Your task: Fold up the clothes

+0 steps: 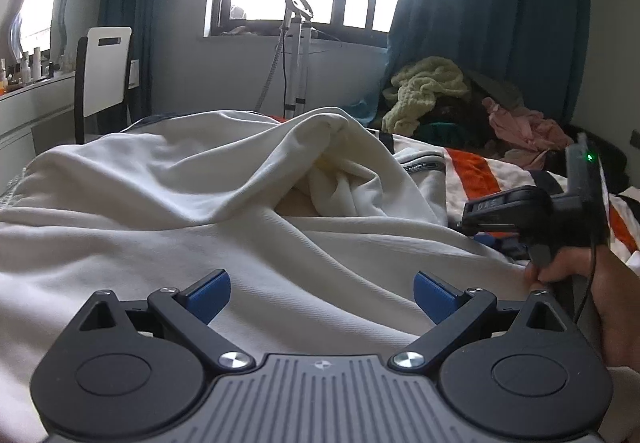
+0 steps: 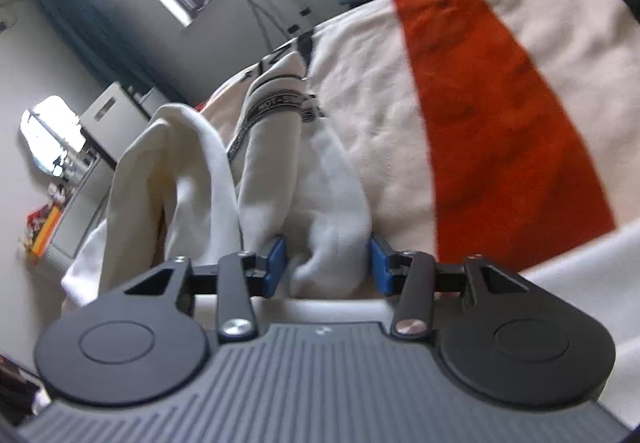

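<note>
Two grippers at work: right gripper pinches a bunched fold of the rumpled cream cotton garment; left gripper gapes wide, empty, above it. Garment sprawls on the orange-striped blanket, heaped toward eleven o'clock. Grasping stage; next, left needs an edge.

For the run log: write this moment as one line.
left tool open over white garment | right tool around garment fold, grip unclear | striped blanket beneath

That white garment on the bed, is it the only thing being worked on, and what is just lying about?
In use:
white garment
left tongs, open above it
right tongs, around a fold of it

Lying about:
clothes pile
striped blanket
chair
</note>
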Tool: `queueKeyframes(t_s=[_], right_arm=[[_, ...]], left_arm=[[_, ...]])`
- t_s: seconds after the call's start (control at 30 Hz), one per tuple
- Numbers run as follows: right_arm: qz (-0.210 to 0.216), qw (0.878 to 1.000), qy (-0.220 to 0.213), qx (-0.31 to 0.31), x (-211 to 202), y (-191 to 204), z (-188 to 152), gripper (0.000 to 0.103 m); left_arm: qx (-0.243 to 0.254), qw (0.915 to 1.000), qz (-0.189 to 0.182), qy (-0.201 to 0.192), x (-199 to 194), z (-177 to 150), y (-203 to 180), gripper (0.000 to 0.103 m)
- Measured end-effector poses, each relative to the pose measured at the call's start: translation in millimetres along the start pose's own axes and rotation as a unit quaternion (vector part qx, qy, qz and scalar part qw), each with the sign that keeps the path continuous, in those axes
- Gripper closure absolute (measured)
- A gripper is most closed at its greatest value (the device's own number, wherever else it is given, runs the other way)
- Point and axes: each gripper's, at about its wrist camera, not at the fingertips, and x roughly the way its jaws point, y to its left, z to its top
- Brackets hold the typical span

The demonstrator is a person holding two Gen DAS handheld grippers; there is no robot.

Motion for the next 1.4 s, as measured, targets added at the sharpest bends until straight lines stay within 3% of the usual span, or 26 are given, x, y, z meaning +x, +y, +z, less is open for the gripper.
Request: queueKeyframes(t_s=[0.03, 0.17, 0.27, 0.4, 0.53, 0.73, 0.83, 1.13, 1.3, 1.37, 1.4], right_arm=[[-0.005, 1.000, -0.002, -0.017, 1.0, 4.8, 1.2, 0.090], [-0.015, 0.998, -0.057, -0.013, -25.3, 6.3, 19.4, 0.091], [-0.046, 0.993, -0.110, 0.005, -55.7, -4.7, 39.1, 0.091], [-0.114, 0.974, -0.190, 0.039, -104.1, -35.6, 66.8, 0.092], [-0.171, 0.947, -0.250, 0.106, -147.0, -85.0, 81.1, 0.091], [-0.167, 0.930, -0.238, 0.224, -175.4, -156.1, 67.2, 0.091], [-0.148, 0.925, -0.227, 0.266, -174.2, -165.9, 61.9, 0.091], [-0.143, 0.931, -0.225, 0.248, -182.7, -151.4, 62.6, 0.091], [-0.148, 0.930, -0.211, 0.262, -184.2, -153.6, 62.4, 0.089], [-0.160, 0.927, -0.204, 0.271, -183.6, -155.0, 61.7, 0.085], [-0.167, 0.924, -0.202, 0.278, -183.5, -155.9, 59.9, 0.077]], left_arm=[[-0.003, 1.0000, 0.001, 0.000, 1.9, -0.1, 0.7, 0.004], [-0.015, 0.9999, 0.004, 0.001, 7.0, -0.6, 4.3, 0.004], [-0.021, 0.9998, 0.005, -0.001, 8.1, -0.3, 5.8, 0.004], [-0.020, 0.9998, 0.000, -0.006, 6.7, -0.3, 5.0, 0.004], [-0.012, 0.9998, -0.005, -0.014, 4.3, -0.1, 3.2, 0.004], [0.003, 0.9999, -0.001, -0.013, 7.9, -1.6, 1.2, 0.004], [0.015, 0.9998, 0.009, -0.011, 15.1, -1.7, 0.5, 0.004], [0.112, 0.9910, 0.072, -0.014, 69.1, 17.2, -12.4, 0.005], [0.165, 0.9831, 0.080, -0.001, 112.2, 24.2, -16.2, 0.008], [0.176, 0.9809, 0.082, 0.007, 127.1, 24.8, -14.2, 0.010], [0.176, 0.9811, 0.079, 0.012, 133.7, 25.7, -12.1, 0.014]])
